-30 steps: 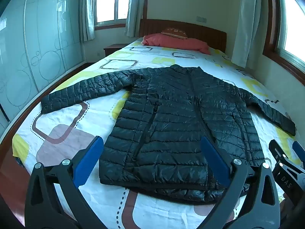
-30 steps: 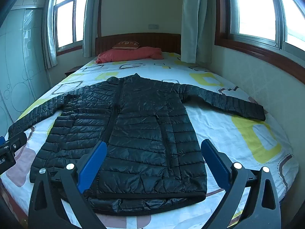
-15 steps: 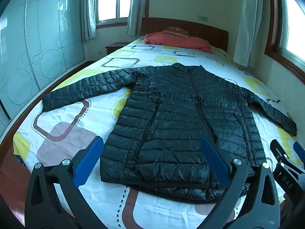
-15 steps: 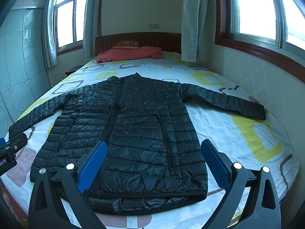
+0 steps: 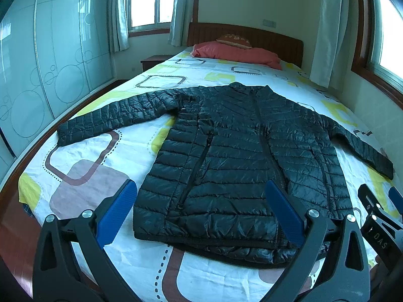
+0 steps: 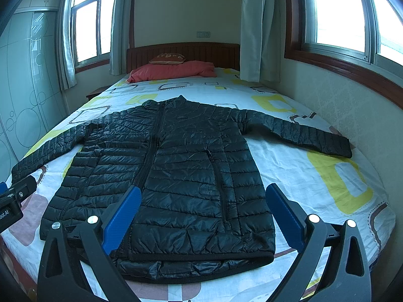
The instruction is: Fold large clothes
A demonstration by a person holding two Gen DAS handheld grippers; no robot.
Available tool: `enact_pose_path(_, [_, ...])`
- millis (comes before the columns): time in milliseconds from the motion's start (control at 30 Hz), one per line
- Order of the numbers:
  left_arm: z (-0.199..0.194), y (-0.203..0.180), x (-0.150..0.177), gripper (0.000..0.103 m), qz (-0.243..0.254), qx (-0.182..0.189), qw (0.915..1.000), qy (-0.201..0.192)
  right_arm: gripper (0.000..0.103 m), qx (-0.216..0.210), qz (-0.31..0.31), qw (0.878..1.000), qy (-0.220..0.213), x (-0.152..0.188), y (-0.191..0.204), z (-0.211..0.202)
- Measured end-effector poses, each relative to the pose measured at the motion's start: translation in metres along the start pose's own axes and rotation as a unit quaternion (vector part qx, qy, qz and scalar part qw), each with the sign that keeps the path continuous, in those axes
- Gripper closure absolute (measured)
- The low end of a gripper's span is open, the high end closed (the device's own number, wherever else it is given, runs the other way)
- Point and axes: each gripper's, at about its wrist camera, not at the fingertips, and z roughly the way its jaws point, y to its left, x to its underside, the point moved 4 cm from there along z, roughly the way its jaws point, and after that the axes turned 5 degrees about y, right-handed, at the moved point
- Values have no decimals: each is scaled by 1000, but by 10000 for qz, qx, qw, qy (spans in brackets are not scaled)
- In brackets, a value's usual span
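A black quilted jacket lies flat and face up on the bed, zipped, its hem along the foot edge and its collar toward the headboard. Both sleeves are spread outward: one reaches toward the bed's left edge, the other toward the right edge beside the wall. The left tongs hang above the foot edge, jaws wide apart and holding nothing, their blue pads framing the jacket's lower left half. The right tongs are likewise spread wide and empty, hovering over the hem near the foot edge on the right-hand side. In the left wrist view the right tongs show at the far right margin; in the right wrist view part of the left tool shows at the far left margin. A red pillow with a small brown cushion on top rests at the head edge. The bedsheet is white with yellow, brown and grey rounded squares.
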Motion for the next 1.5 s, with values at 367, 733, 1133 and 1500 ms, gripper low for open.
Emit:
enact_pose_path(367, [0,-1,-1,2,2,-4,10000,1,5,-4,6,10000,-1,1,0,0])
enact_pose_path(733, [0,-1,0,2,-5,0,10000,10,5,-10,-2,10000,11,2,1,1])
enact_pose_path(1133, [1,-1,1,2,-7,-4,10000,12,5,-10,-2,10000,13,3,2,1])
enact_pose_path(1500, [1,0,3,2,-9,-1,10000,24,5,-12,-3,10000,18,4,2,2])
